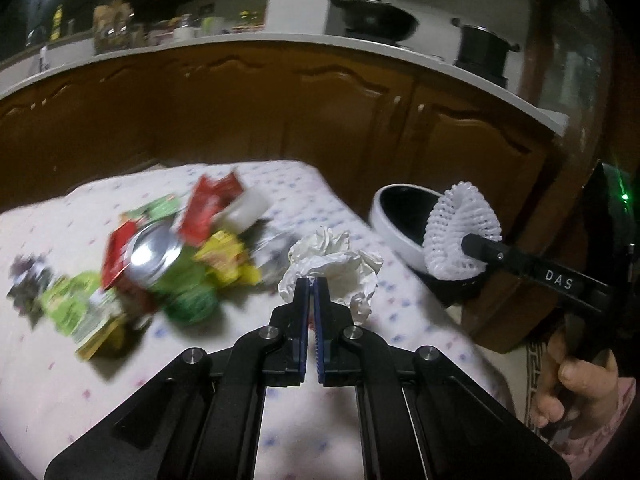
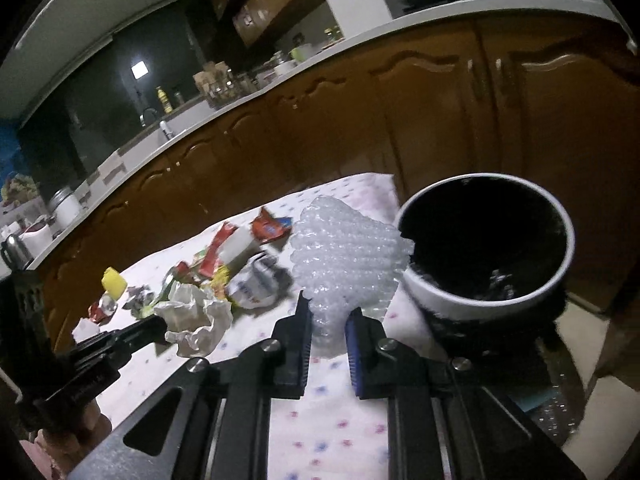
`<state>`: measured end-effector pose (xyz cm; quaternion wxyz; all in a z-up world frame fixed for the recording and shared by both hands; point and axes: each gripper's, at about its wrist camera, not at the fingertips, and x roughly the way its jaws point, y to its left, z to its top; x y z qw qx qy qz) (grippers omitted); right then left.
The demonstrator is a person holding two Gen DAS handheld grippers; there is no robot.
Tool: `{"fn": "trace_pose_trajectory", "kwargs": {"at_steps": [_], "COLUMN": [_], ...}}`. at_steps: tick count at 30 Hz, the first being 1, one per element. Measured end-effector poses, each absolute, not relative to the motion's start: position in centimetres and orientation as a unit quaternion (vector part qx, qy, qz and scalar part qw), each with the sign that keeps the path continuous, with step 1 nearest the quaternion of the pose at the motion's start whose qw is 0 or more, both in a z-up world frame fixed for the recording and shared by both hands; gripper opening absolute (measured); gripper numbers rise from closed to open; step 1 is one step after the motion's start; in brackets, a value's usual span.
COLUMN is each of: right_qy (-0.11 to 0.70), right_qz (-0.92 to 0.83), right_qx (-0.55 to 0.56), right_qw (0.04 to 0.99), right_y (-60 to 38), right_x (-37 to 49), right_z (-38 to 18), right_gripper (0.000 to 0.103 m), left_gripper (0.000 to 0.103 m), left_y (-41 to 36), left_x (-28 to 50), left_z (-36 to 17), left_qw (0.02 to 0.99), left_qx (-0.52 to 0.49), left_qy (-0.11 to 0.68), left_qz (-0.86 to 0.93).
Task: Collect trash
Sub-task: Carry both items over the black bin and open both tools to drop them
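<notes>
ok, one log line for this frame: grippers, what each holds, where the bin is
left gripper: shut on crumpled paper | right gripper: shut on foam net, beside bin rim | bin: off table edge | wrappers: on table

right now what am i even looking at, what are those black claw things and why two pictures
They are two hand-held grippers, each with a camera looking along its fingers. One picture is from the left gripper, shut on a crumpled white paper. The other is from the right gripper, which pinches a white foam net near a white bin with a black liner. On the flowered tablecloth lie wrappers and a can.
</notes>
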<state>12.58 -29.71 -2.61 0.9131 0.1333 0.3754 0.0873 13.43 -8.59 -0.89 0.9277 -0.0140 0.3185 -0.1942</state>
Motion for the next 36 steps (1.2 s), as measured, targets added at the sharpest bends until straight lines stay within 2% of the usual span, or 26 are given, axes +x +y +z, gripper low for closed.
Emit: {"fn": "trace_pose_trajectory", "kwargs": {"at_steps": [20,36], "right_qy": [0.394,0.448], "right_qz": [0.010,-0.005], "right_qx": [0.114,0.094], "right_qw": [0.912,0.889], "right_y": [-37.4,-41.6], "right_x": [15.9,19.1], "right_z": [-2.6,-4.9], "right_gripper": [0.017,0.022], "left_gripper": [0.002,0.002], "left_y": [-20.6,-27.4], "left_x": [20.7,26.4], "left_z": [0.6,-2.5], "left_qw": [0.909,0.885], "left_qx": [0.017,0.054], "left_qy": [0.324,0.381], "left_qz": [-0.261,-0.263]}}
